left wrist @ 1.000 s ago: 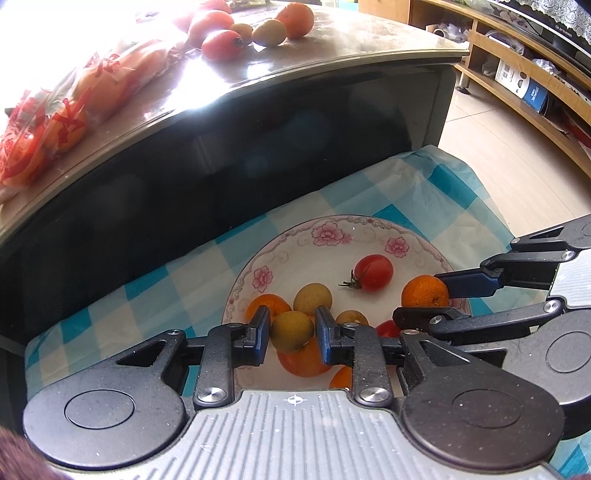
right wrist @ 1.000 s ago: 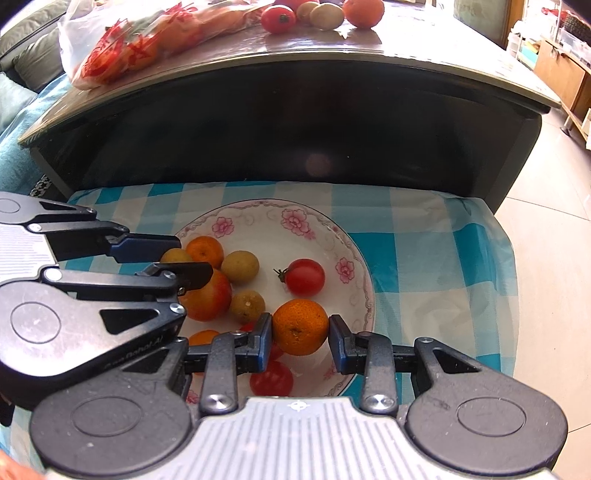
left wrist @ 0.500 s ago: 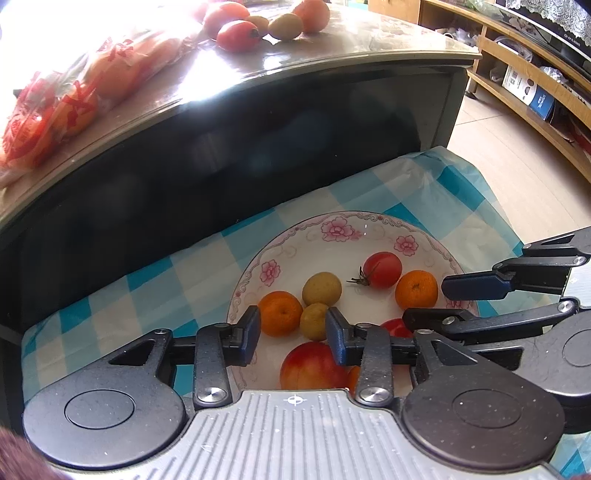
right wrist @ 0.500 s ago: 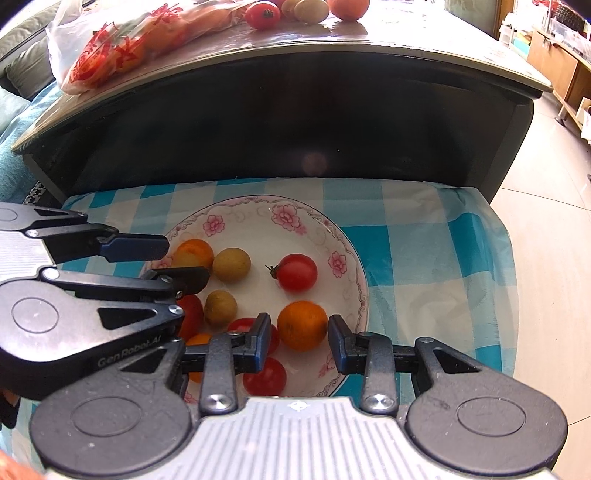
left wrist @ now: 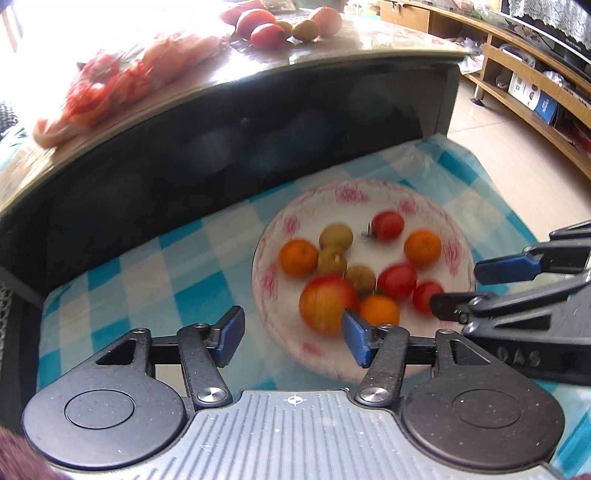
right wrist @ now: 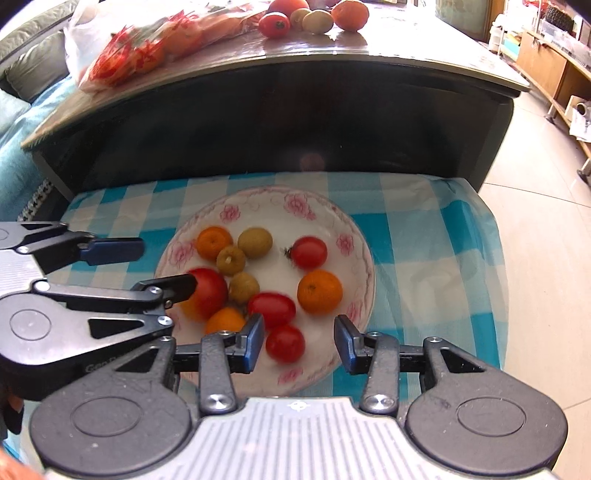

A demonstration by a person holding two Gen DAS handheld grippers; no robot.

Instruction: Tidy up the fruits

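Two grippers, both opening, nothing between the jaws of either.

Table, dark with a glossy top, at 12 o'clock in both views. A red-printed plastic bag lies on it toward 11, with a loose cluster of fruit just right of it, still to be moved by my read.

Checked cloth, blue and white, on the lower surface in front of the table. Floral plate sits on it, centre of the right wrist view.

On the plate: a big red-orange fruit at 8 o'clock; tangerines at 10, 4 and 7; three small brown-green fruits around centre, possibly longans, but the blur makes that hard to call.

Change: a second ago the left gripper was clamped on one brown-green fruit and the right gripper on a tangerine. Both fruits now rest on the plate, and both grippers have backed off toward 6 o'clock. The right one has only a small red tomato on the plate below its gap, untouched.

Meaning: two drops done, hands free. Next is likely a reach back to the table cluster.
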